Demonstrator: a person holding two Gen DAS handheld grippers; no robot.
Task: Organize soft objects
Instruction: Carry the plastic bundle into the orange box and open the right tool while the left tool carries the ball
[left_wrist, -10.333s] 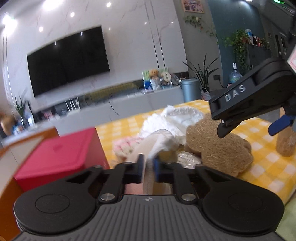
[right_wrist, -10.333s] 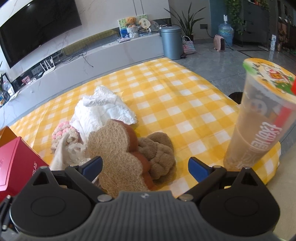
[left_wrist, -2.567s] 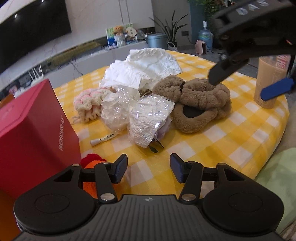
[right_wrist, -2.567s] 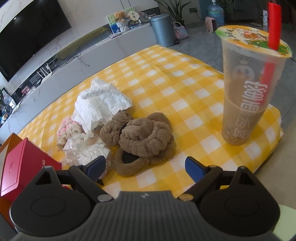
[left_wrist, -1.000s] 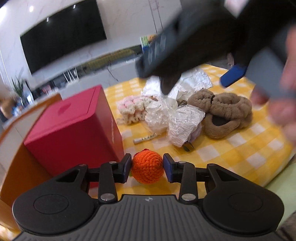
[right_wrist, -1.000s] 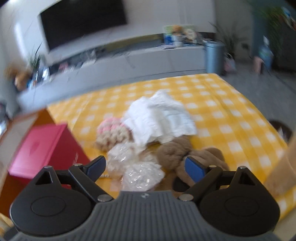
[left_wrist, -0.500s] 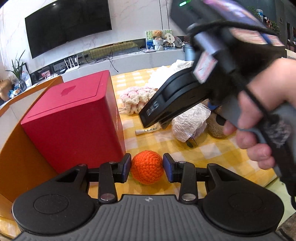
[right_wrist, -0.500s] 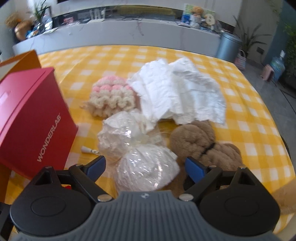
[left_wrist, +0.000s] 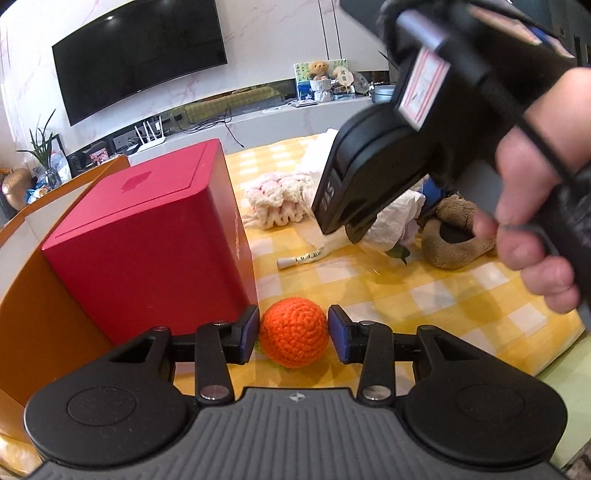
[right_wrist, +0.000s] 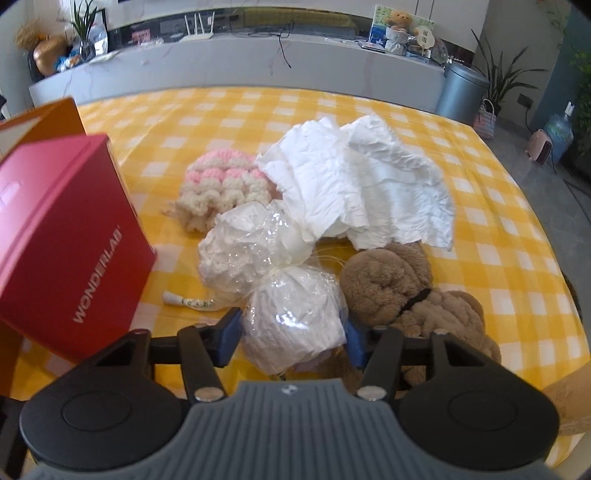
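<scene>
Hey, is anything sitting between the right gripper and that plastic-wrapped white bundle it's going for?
Nothing visible. The right gripper has just been closing its jaws, and the wrapped bundle sits directly between its pads. The brown plush slippers crowd the bundle's right side, beside the right finger, not in the gap.

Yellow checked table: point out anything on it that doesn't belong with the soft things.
One item stands out: a small white tube with printing lies flat on the yellow checked table, between the red box and the plastic-wrapped bundles. It looks hard, unlike the knitted and plush pieces around it.
</scene>
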